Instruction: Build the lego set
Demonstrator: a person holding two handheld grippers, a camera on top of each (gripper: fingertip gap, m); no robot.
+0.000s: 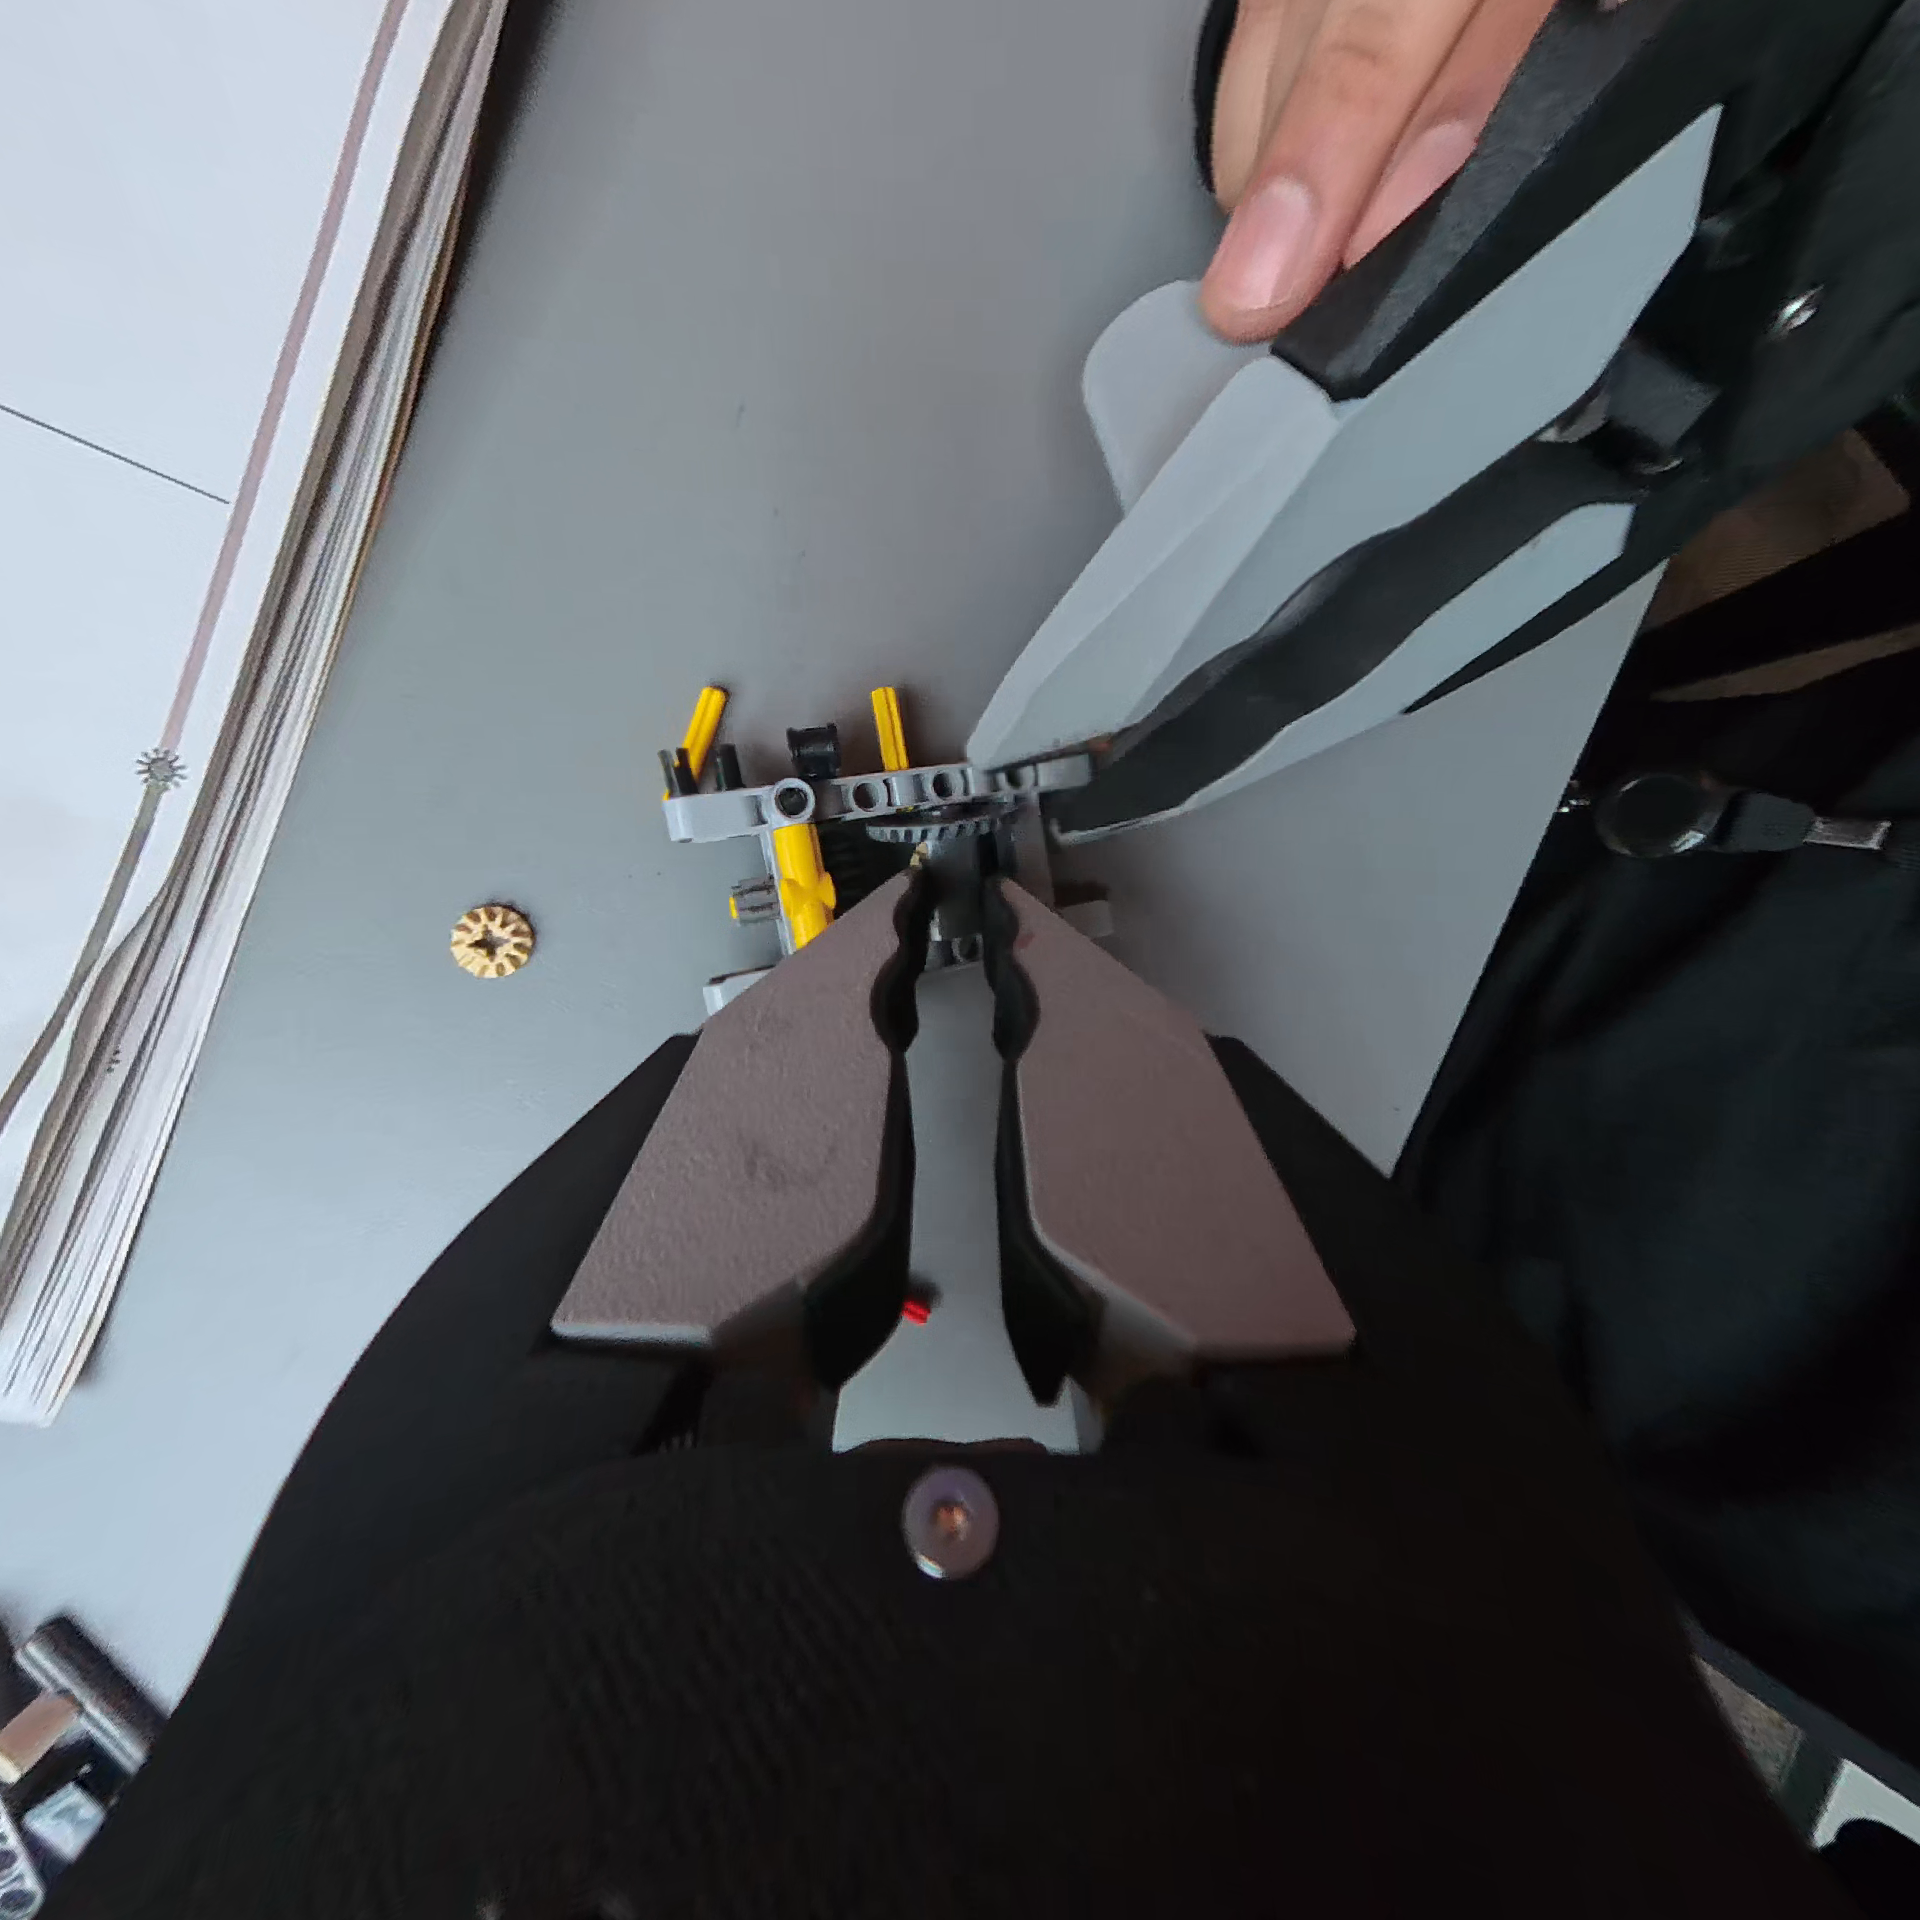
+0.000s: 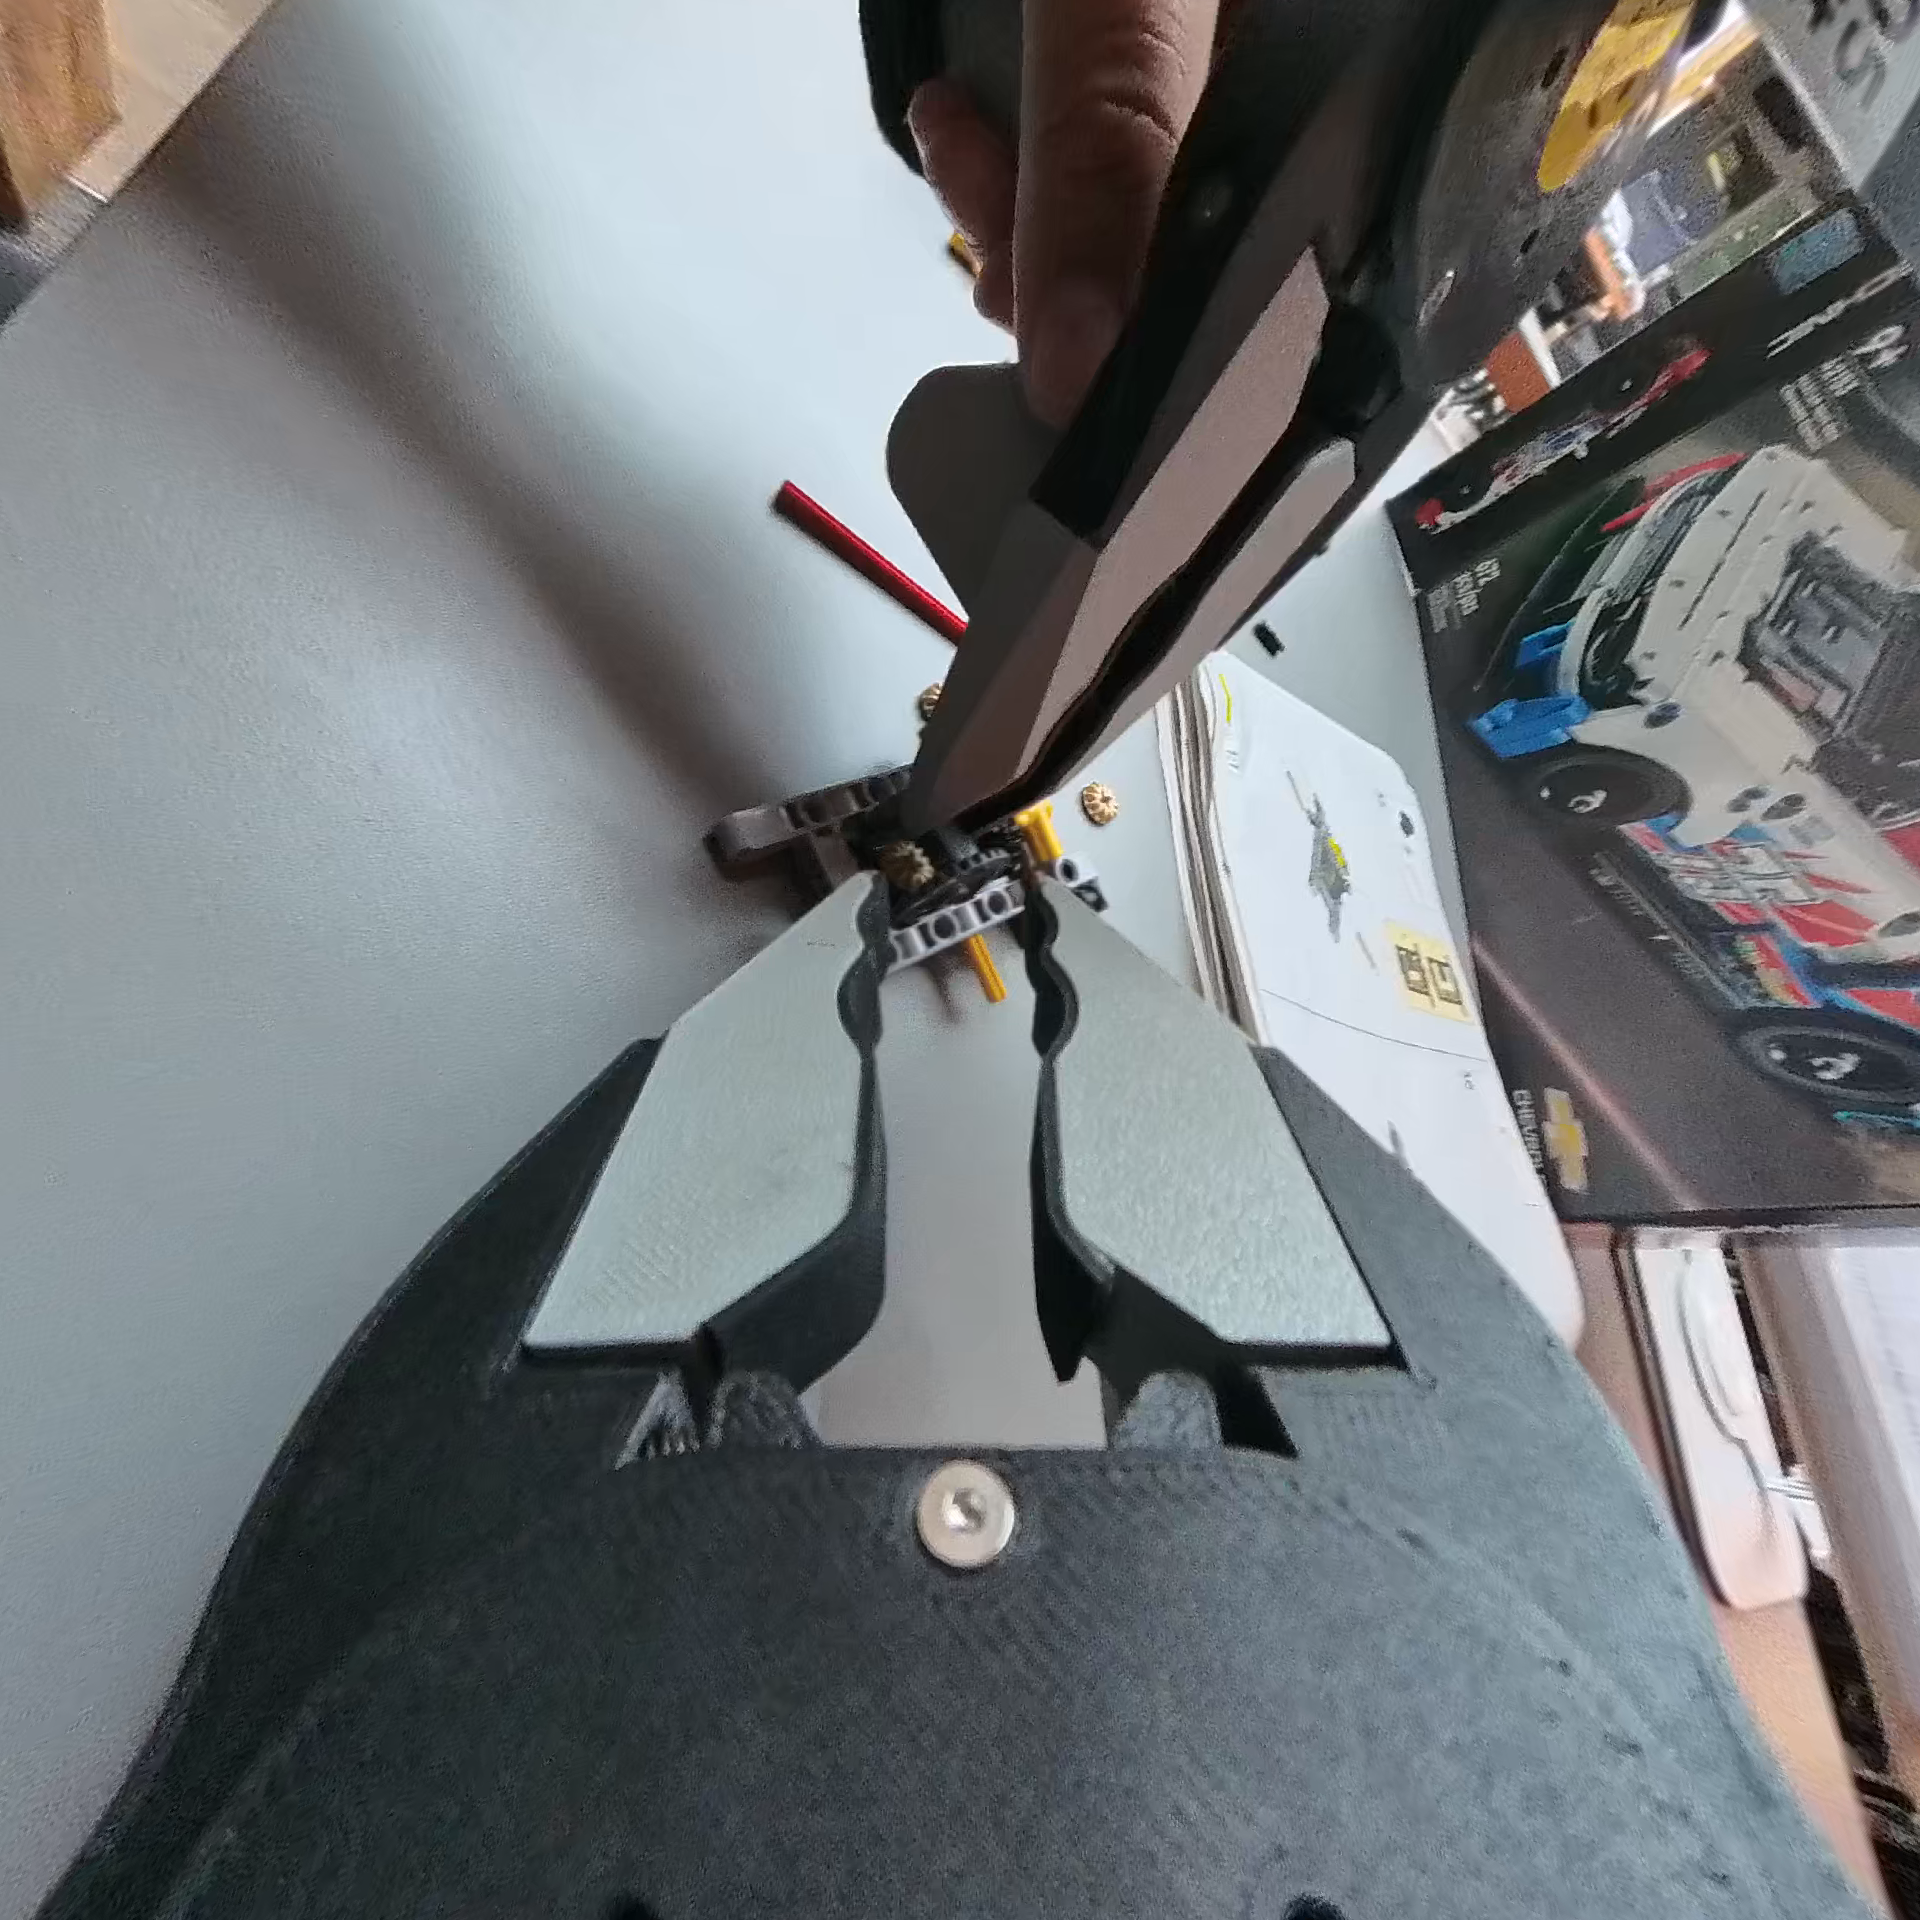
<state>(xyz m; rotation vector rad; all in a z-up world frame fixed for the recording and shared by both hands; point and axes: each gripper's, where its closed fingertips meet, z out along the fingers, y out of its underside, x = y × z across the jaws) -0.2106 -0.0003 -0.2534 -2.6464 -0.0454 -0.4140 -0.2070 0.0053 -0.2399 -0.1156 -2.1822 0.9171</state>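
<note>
Grey table carries the lego assembly mid-scene, with the manual stack left of it. Left gripper comes in from the near side, fingers clamped on the assembly's dark gear core. Right gripper meets it from the right, tips pinching the grey beam end. Tan bevel gear lies loose to the left. The contact points are partly hidden by the fingers.

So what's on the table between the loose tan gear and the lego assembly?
Nothing: in the left wrist view, only bare grey table separates the tan gear from the lego assembly.
</note>
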